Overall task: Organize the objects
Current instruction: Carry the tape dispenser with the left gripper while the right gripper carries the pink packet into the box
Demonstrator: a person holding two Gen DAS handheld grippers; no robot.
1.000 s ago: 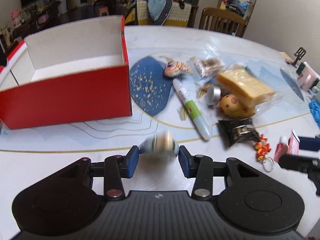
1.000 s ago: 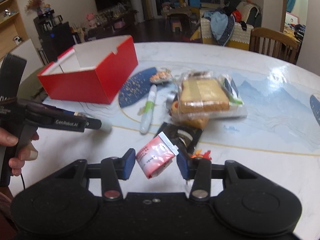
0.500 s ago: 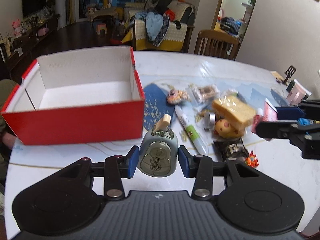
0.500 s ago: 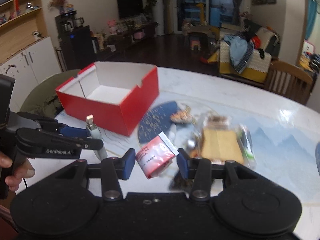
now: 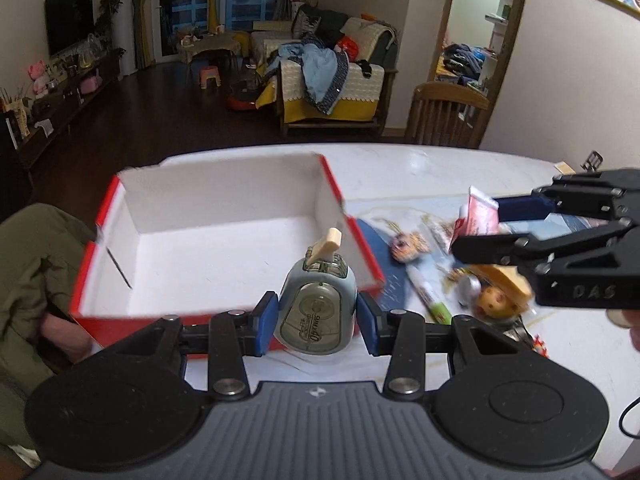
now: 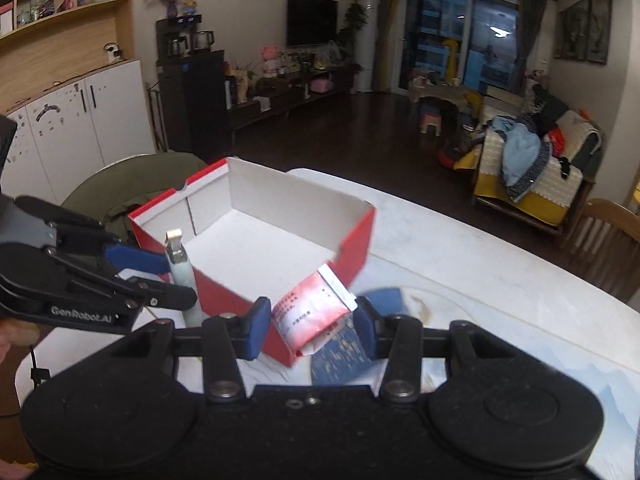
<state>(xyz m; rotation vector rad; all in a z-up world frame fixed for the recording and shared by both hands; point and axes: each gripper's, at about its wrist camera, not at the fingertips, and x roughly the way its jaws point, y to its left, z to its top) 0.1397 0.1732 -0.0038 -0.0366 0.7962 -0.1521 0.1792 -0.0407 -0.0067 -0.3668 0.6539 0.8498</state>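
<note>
Both grippers had risen from the table toward the red box [image 5: 224,240] since a second earlier. Left gripper [image 5: 316,322] clamped a correction tape dispenser [image 5: 316,312] just near of the box's near wall, while right gripper [image 6: 308,322] pinched a red sachet [image 6: 310,312] by its right corner. Carrying was in hand; next, each load likely needed moving farther over the open box before release.

pale marbled tabletop [image 5: 472,168] has an open red box [image 5: 224,240] sitting on it, plus a messy pile right next to it: white tube [image 5: 426,294], yellow sponge [image 5: 506,284], small toy [image 5: 404,245].
</note>
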